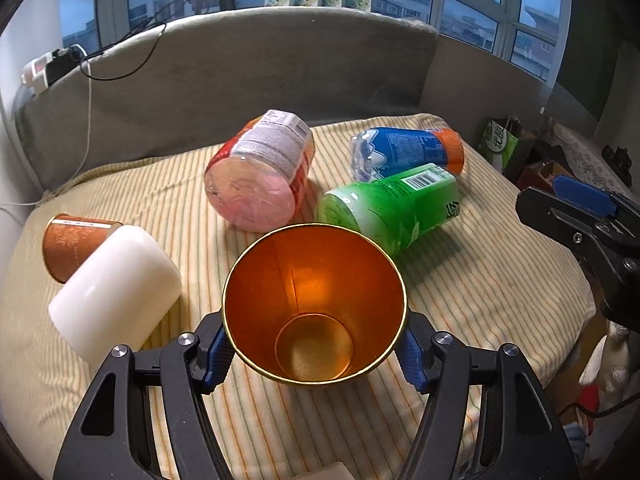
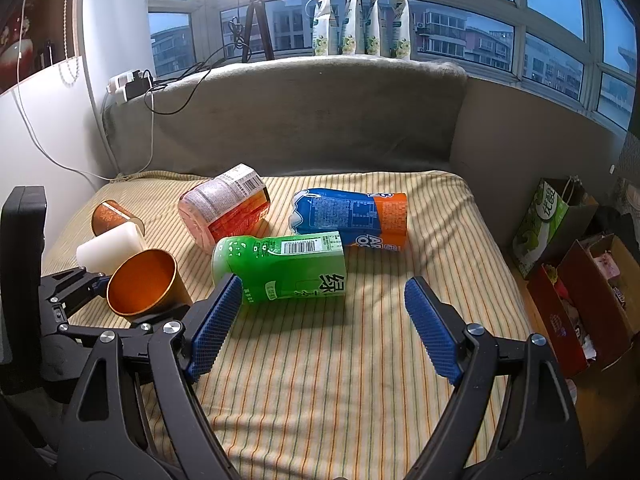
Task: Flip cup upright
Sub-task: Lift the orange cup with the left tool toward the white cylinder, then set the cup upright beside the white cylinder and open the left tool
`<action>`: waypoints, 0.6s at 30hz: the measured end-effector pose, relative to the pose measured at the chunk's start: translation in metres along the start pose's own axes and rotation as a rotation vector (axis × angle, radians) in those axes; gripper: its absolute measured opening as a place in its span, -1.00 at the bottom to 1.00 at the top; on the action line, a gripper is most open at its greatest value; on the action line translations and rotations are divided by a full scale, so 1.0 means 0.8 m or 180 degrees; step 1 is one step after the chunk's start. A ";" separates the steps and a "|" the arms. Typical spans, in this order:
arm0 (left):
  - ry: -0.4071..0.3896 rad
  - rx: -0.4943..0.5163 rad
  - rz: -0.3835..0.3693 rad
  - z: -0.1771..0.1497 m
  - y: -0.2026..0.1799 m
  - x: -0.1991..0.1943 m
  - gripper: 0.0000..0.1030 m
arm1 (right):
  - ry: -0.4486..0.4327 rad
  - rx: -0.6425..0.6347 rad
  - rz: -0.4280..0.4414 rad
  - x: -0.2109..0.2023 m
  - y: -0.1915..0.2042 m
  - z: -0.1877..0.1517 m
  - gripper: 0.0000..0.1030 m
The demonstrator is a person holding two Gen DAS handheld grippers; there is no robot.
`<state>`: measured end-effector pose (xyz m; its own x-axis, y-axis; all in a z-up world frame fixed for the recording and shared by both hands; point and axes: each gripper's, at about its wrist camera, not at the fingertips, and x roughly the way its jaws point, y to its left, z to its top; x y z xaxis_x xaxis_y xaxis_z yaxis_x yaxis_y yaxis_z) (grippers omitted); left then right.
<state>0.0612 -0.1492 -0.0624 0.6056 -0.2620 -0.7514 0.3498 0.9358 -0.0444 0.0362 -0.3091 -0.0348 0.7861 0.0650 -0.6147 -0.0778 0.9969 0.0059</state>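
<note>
Your left gripper [image 1: 314, 354] fingers clamp the gold cup [image 1: 314, 304] low on its sides, mouth tilted away, so it can pivot upright above the striped bed [image 2: 360, 360]. Your right gripper [image 2: 324, 324] fingers gape empty near the green bottle [image 2: 280, 266].

Both wrist views low over the striped cushion [image 2: 320, 360], window-facing, left nearer, sharing the bottles.

Counts: 2 cups (gold [image 2: 142, 282], brown [image 2: 109, 216]), 3 bottles (red [image 2: 224, 208], green [image 2: 280, 266], blue [image 2: 352, 216]), 1 white jar [image 2: 108, 250], 4 pouches [image 2: 362, 16], 2 grippers (left [image 1: 315, 350], right [image 2: 324, 324]).
</note>
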 end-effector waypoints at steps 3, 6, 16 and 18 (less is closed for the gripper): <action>0.0018 -0.0015 -0.0048 0.000 0.000 0.000 0.33 | 0.0000 0.0003 0.0000 0.000 0.000 0.000 0.67; 0.0027 -0.0061 -0.0110 -0.001 0.004 -0.002 0.55 | -0.0009 0.0006 -0.0003 0.000 -0.001 0.000 0.67; 0.0000 -0.0089 -0.0158 -0.017 0.014 -0.018 0.56 | -0.0051 0.0051 0.0034 -0.012 0.004 0.001 0.67; -0.0028 -0.0127 -0.0147 -0.021 0.019 -0.026 0.56 | -0.0076 0.0054 0.0047 -0.015 0.007 0.002 0.67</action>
<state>0.0421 -0.1256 -0.0585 0.5957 -0.3069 -0.7422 0.3489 0.9313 -0.1051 0.0276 -0.3044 -0.0263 0.7994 0.0805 -0.5954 -0.0792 0.9965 0.0283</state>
